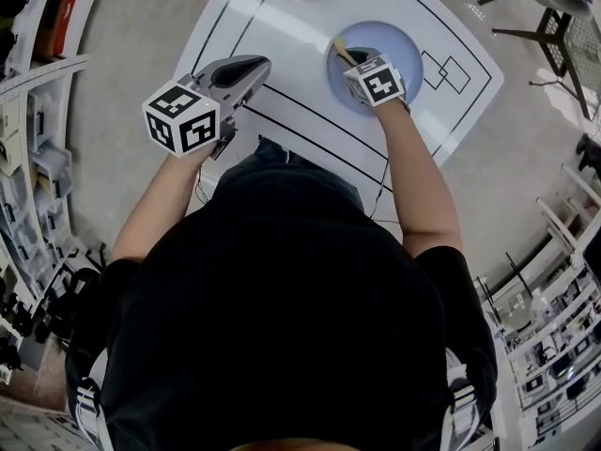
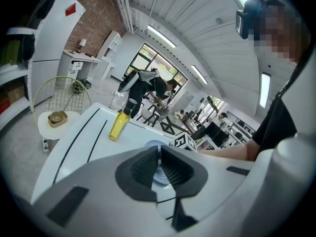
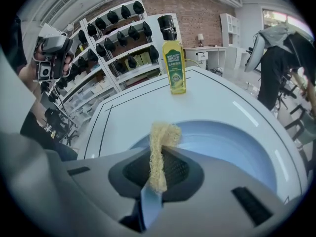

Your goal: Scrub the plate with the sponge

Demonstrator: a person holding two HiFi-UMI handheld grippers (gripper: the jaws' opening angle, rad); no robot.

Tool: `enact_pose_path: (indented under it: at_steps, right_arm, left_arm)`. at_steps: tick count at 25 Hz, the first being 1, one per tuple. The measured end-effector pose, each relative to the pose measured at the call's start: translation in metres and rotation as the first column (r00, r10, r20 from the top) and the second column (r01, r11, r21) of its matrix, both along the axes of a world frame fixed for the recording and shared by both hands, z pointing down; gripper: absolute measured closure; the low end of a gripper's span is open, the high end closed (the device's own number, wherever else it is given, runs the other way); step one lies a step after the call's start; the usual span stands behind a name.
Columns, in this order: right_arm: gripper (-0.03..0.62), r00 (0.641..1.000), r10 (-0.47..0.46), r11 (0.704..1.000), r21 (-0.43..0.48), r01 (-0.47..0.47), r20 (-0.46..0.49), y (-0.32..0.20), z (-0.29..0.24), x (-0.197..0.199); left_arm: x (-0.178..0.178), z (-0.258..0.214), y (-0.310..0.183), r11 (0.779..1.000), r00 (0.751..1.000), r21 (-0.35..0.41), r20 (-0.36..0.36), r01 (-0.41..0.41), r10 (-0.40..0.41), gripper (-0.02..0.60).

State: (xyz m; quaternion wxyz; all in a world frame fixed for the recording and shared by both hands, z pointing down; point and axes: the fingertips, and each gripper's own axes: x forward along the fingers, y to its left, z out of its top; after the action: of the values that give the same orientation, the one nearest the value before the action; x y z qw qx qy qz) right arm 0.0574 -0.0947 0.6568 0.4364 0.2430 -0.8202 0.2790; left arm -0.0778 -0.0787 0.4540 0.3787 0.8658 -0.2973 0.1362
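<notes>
Right gripper (image 3: 159, 157) clamps the sponge (image 3: 165, 132) over the plate (image 3: 232, 147), left gripper (image 2: 159, 162) closed and empty; scrubbing is judged under way, incomplete.

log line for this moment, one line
right gripper: shut on sponge, over plate | left gripper: shut, empty, off plate | bottle: upright

The plate (image 3: 237, 147) is pale blue, the sponge (image 3: 159, 149) tan.

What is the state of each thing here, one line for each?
Plate: flat on the table.
Sponge: squeezed flat between the jaws.
Right gripper: shut on the sponge, over the plate.
Left gripper: shut, empty, away from the plate.
Bottle: upright, cap on.
</notes>
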Motion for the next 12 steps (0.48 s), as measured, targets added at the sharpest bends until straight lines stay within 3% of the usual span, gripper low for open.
enact_pose_path:
  at_steps: [12]
  right_arm:
    - [0.556, 0.999, 0.036, 0.999, 0.022, -0.035, -0.03, -0.026, -0.001, 0.02]
  left_arm:
    - [0.008, 0.004, 0.001, 1.0, 1.0, -0.005, 0.005, -0.024, 0.024, 0.557]
